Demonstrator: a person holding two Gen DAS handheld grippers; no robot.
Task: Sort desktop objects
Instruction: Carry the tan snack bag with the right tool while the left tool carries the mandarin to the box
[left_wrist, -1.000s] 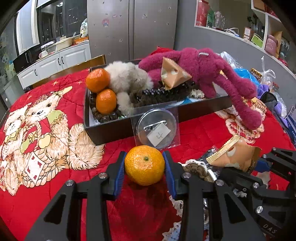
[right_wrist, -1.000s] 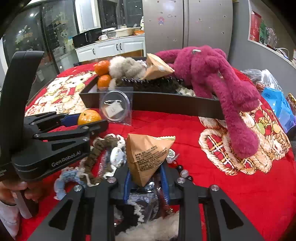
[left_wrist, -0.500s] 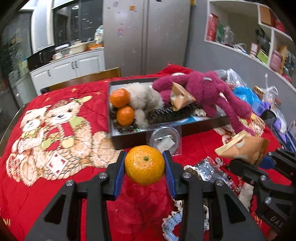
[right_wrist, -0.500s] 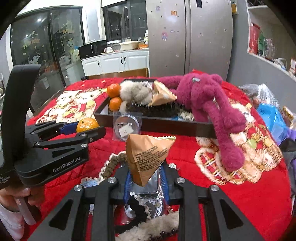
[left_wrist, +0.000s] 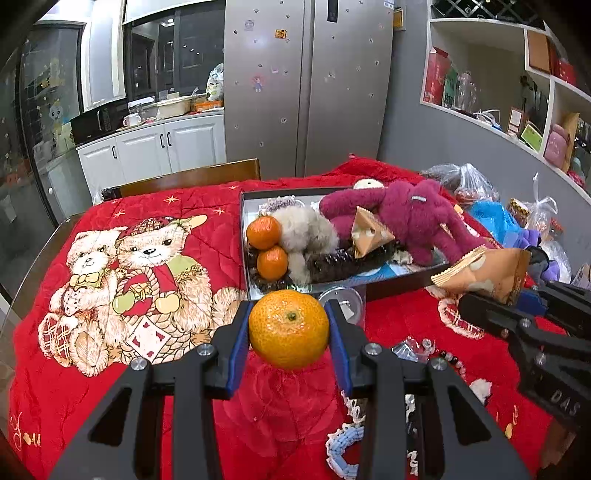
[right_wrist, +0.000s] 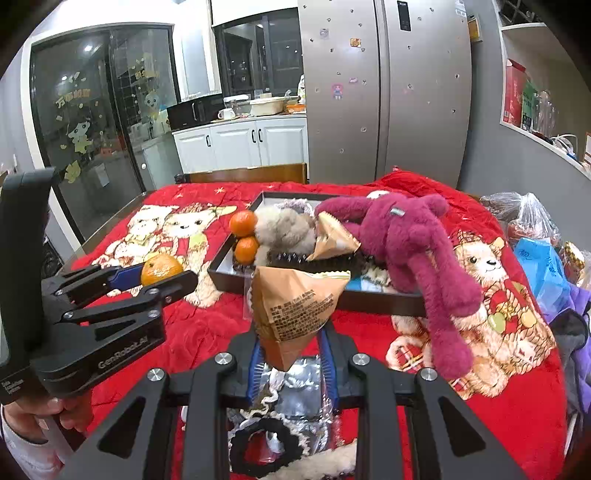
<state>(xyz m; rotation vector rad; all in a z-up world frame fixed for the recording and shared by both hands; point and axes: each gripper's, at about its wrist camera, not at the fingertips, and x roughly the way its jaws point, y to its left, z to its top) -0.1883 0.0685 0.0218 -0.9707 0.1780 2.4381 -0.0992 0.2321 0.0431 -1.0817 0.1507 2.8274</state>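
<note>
While aloft: mandarin between left fingers | packet between right fingers

The snack packet hides the tray's near wall at frame center. Packet print is too small to read. Bags are cut off at the right edge.

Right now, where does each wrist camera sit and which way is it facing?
Left wrist: on the left gripper, facing the tray; its fingers clamp an orange; right gripper at right.
Right wrist: on the right gripper, same heading; it pinches a snack packet; left gripper at left.
Shared: tray, plush toy, both held items.
</note>
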